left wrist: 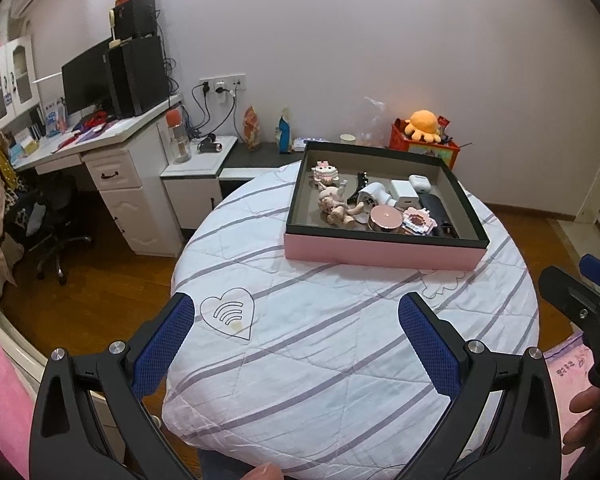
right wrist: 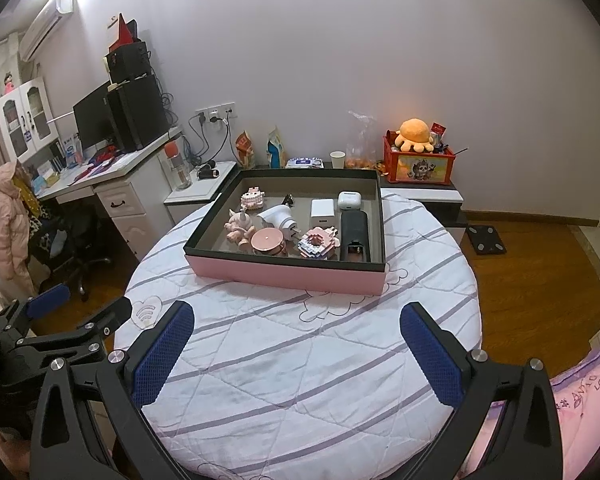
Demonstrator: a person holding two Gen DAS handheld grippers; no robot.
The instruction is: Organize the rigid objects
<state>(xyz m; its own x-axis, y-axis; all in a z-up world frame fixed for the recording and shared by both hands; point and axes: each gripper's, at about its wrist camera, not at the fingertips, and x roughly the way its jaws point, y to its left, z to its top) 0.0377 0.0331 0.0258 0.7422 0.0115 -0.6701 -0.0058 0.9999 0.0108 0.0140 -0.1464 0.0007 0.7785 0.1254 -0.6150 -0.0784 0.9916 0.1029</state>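
Little can be read here. On the pink fabric [right wrist: 584, 400] at the lower right, beside the round table's striped cloth [right wrist: 300, 360], dark handwriting shows letters that look like "ANXO" and "LOOERS", though blurred. The same fabric [left wrist: 568, 364] carries illegible marks in the left wrist view. A heart outline holding a wifi-like sign [left wrist: 229, 313] is stitched on the cloth.

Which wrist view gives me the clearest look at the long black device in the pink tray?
The right wrist view: the long black device lies in full view along the pink tray's right side, showing its top face end to end. In the left wrist view the long black device is seen at a slant, partly hidden by the pink brick model.
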